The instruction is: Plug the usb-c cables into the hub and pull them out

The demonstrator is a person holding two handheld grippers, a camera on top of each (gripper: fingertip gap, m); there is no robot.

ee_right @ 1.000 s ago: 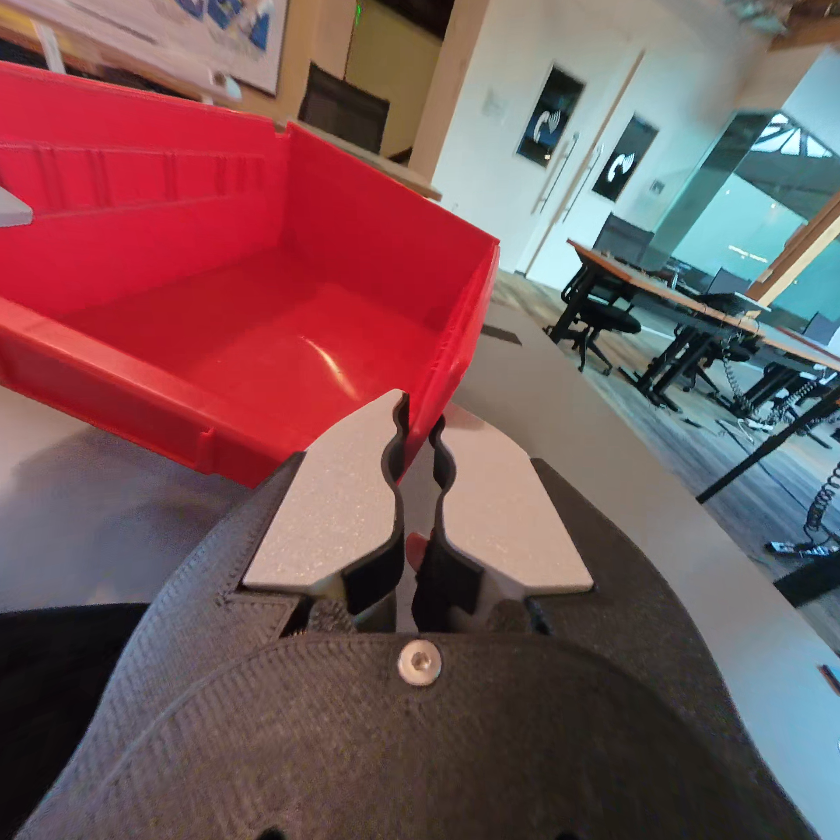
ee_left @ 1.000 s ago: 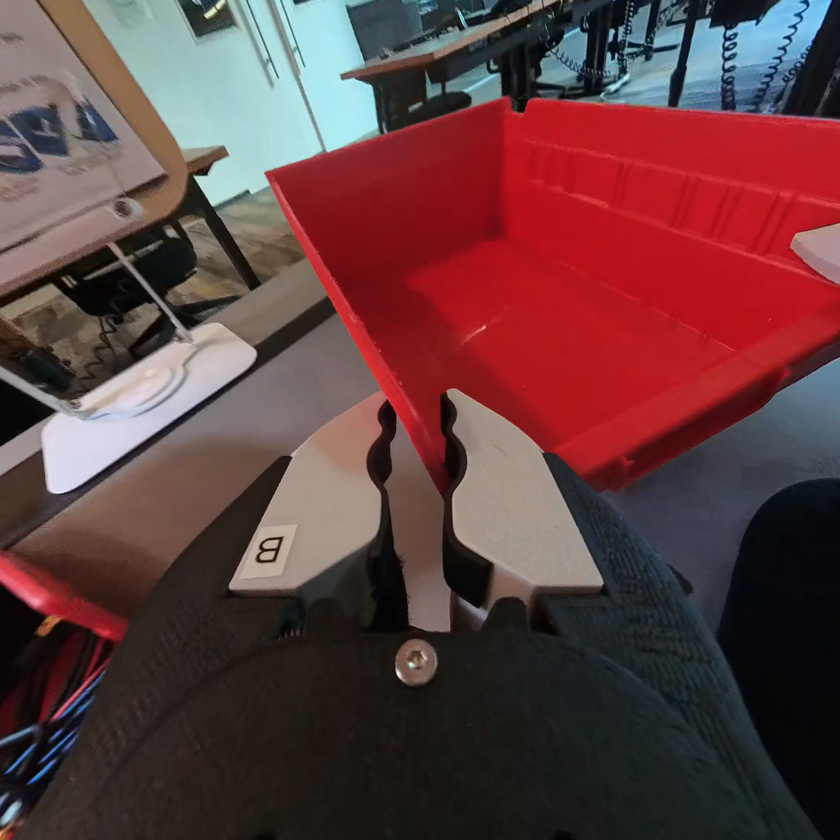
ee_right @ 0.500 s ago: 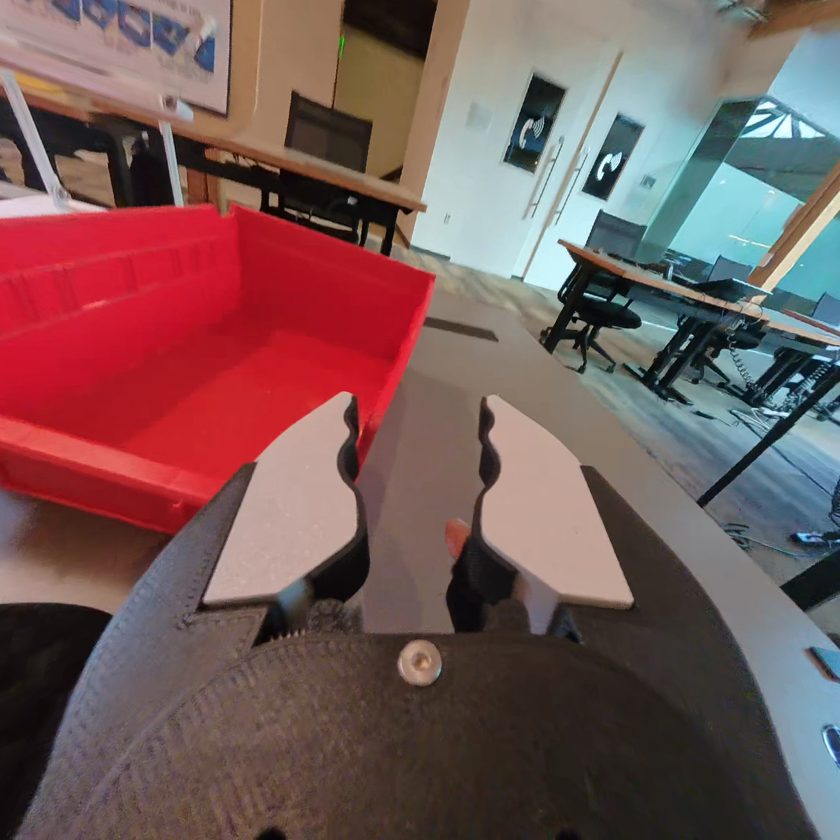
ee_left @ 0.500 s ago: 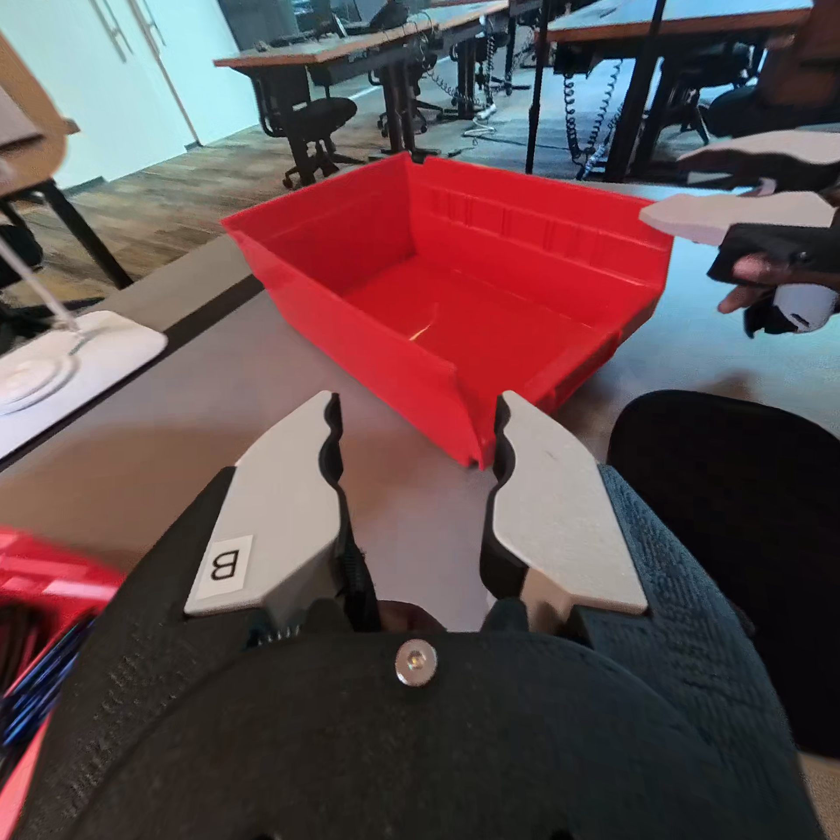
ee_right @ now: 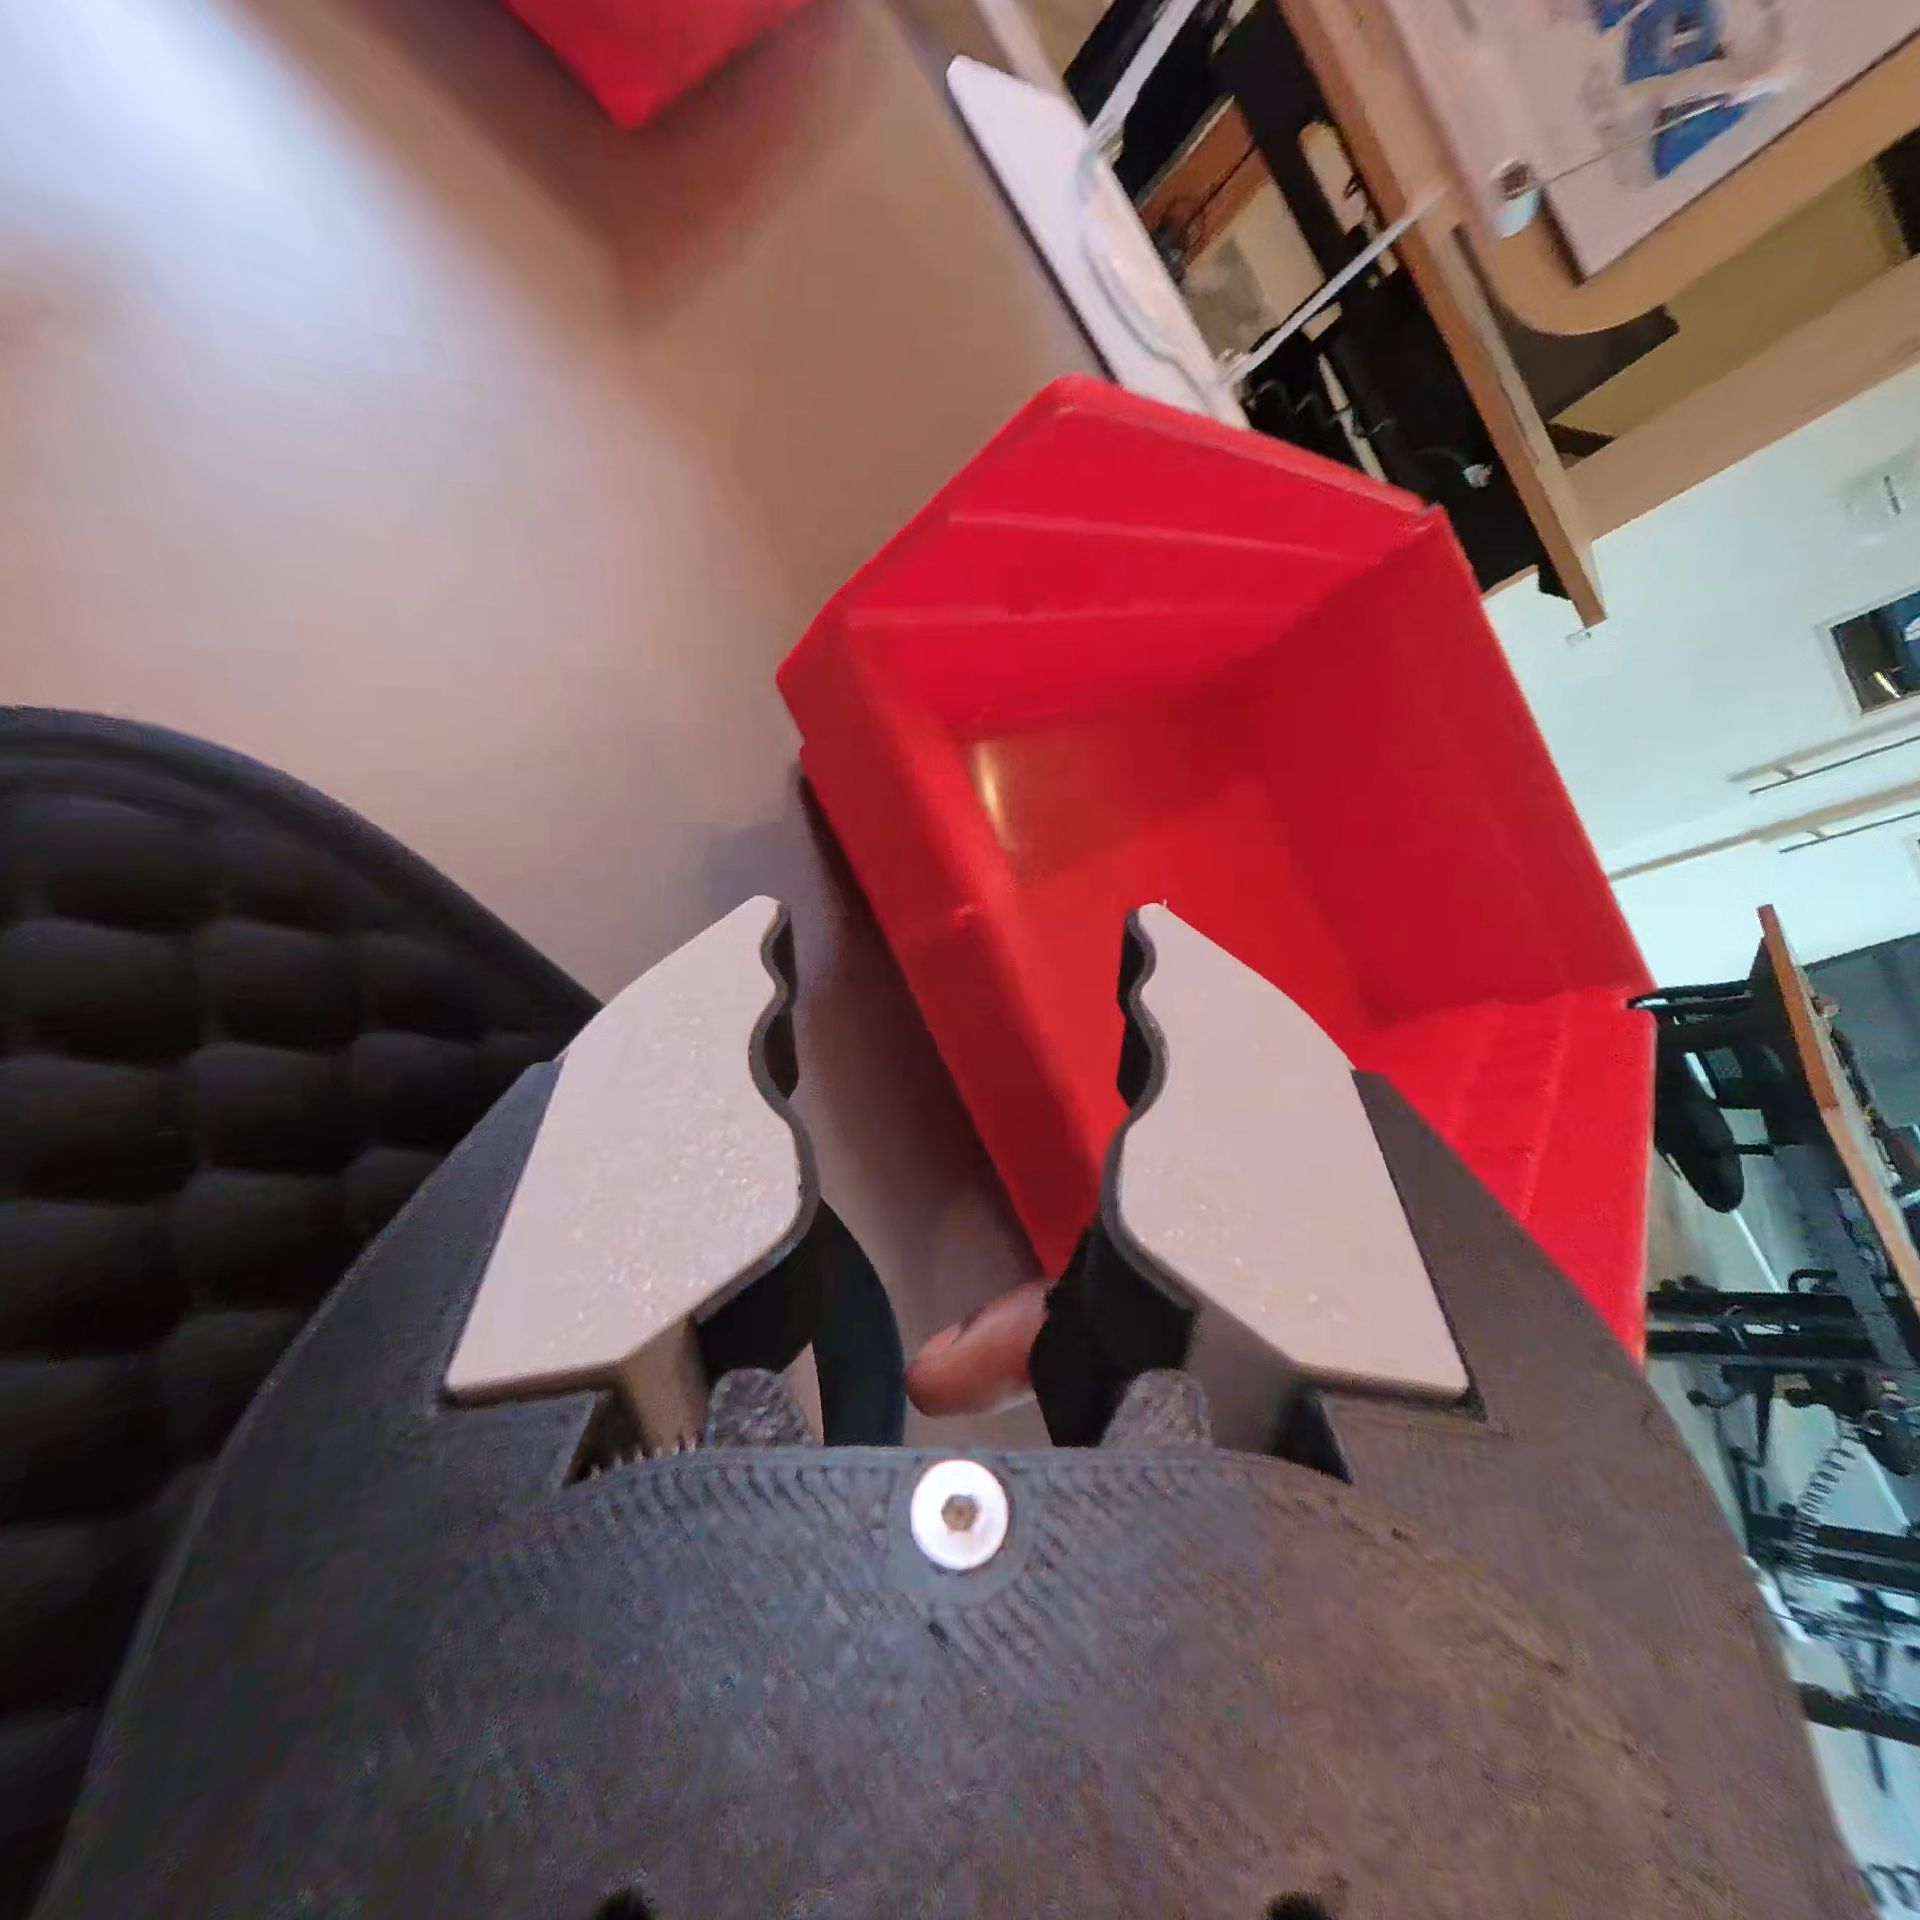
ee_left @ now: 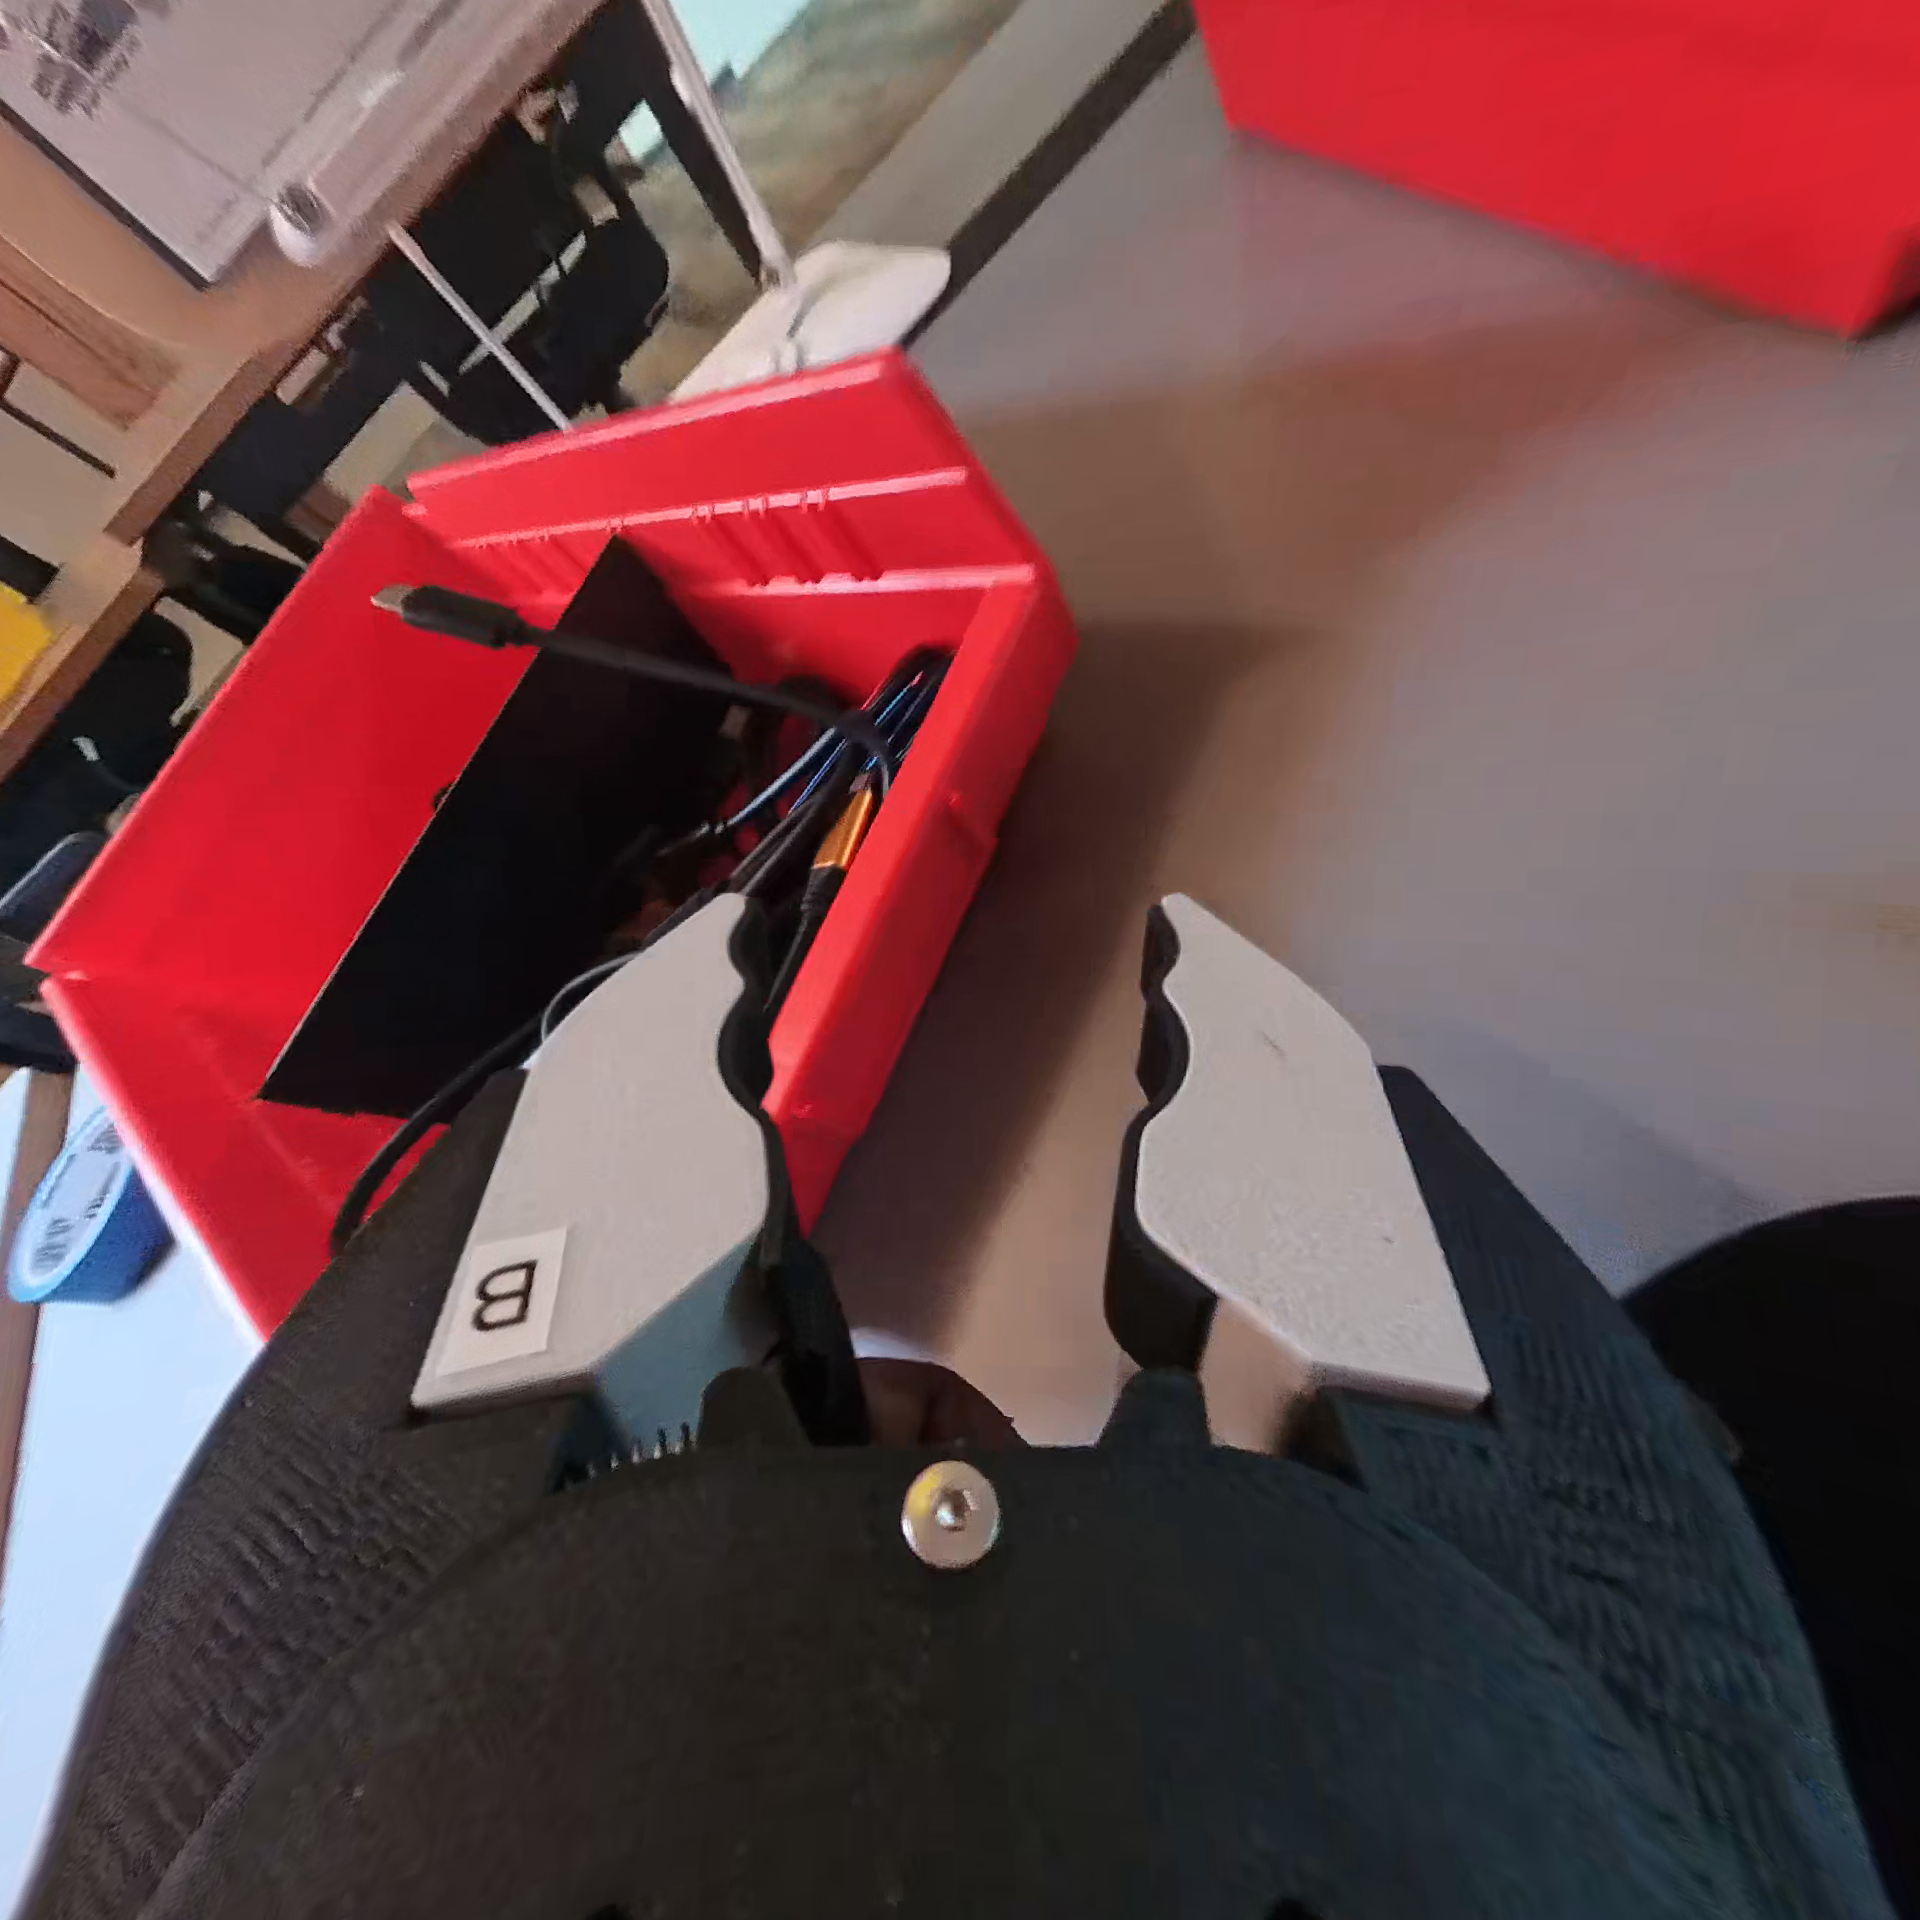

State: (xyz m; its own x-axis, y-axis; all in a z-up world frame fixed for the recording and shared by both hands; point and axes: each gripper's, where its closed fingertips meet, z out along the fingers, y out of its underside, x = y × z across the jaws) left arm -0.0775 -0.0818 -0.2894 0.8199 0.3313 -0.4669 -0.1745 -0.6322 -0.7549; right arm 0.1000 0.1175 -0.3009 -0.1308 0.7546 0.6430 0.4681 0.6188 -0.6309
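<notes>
A small red bin (ee_left: 977, 727) with a black divider holds a bundle of cables (ee_left: 852, 748). A black USB-C cable plug (ee_left: 457, 618) sticks out over its far rim. My left gripper (ee_left: 951, 925) is open and empty, its left finger over the bin's near corner. In the right wrist view a second small red bin (ee_right: 1455, 779) stands empty. My right gripper (ee_right: 956, 925) is open and empty just in front of this bin's near wall. No hub shows in either view.
A large red bin (ee_left: 1558, 135) stands farther back on the grey table; its corner also shows in the right wrist view (ee_right: 644, 52). A white stand base (ee_left: 831, 301) sits at the table edge. A blue tape roll (ee_left: 73, 1226) lies left. A black cushion (ee_right: 208, 987) is close by.
Both grippers were shut on the large red bin's front corners, then opened and let go. The left has swung left to the cable bin, the right to the empty small bin.
</notes>
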